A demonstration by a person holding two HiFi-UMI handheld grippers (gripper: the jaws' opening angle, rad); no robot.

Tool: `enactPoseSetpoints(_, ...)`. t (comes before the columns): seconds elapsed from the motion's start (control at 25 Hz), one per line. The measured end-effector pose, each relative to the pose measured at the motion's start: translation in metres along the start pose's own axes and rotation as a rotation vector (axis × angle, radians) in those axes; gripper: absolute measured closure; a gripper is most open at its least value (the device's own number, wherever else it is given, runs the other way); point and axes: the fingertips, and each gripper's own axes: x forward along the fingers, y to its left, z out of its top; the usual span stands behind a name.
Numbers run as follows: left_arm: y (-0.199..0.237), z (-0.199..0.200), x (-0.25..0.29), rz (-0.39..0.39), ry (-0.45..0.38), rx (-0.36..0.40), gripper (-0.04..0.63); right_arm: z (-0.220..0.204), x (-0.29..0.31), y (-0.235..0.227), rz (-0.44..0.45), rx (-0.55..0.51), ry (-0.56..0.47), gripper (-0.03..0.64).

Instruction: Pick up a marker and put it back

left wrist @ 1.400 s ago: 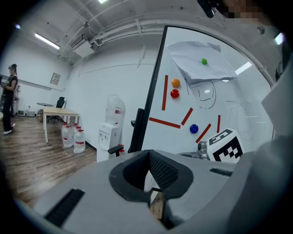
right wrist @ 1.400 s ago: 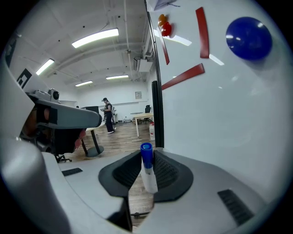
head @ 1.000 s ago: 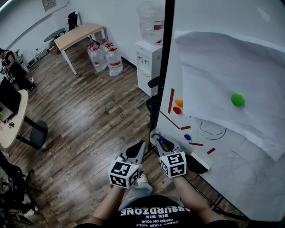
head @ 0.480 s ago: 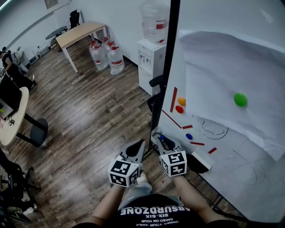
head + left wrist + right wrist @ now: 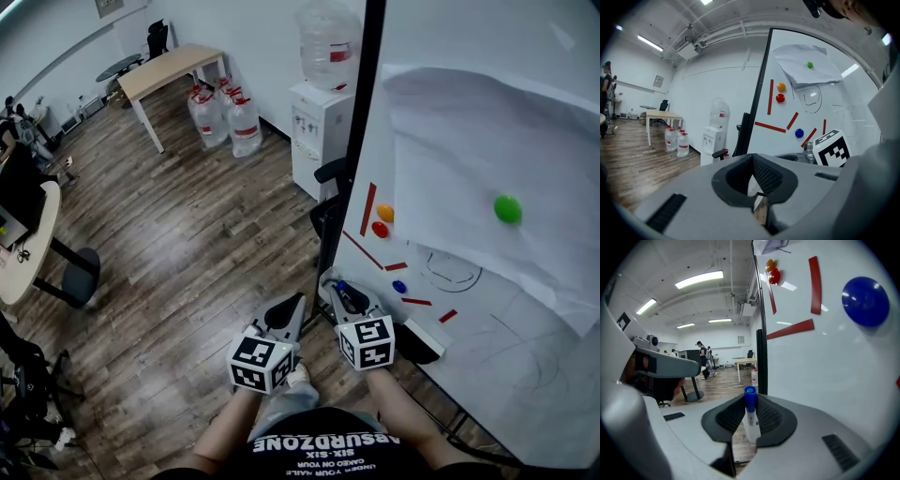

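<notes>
Presently the right tongs (image 5: 750, 403) are clamped on the marker (image 5: 751, 422), with the white barrel between the pads and the blue cap pointing forward. The left tongs (image 5: 753, 165) are closed on nothing and sit just beside. Hold the grip steady and the barrel level. Just ahead, the tray (image 5: 429, 333) at the foot of the whiteboard (image 5: 834, 380) is probably the return place, though it is largely hidden here. Align the marker along the ledge, lower it until it rests, then release.

marker (image 5: 750, 420): white body, blue cap | blue magnet (image 5: 865, 302) | green magnet (image 5: 507, 208) | strips (image 5: 814, 284): red | floor (image 5: 187, 253): brown wood
</notes>
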Motion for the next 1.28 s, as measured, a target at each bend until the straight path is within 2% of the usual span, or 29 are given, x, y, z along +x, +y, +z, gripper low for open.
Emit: enactPoseSetpoints(1.28,-0.011,0.001,-0.006,0.004,-0.012,0.009,0.588,0.046,-0.023,0.003,0.002,-0.016,-0.131,0.551)
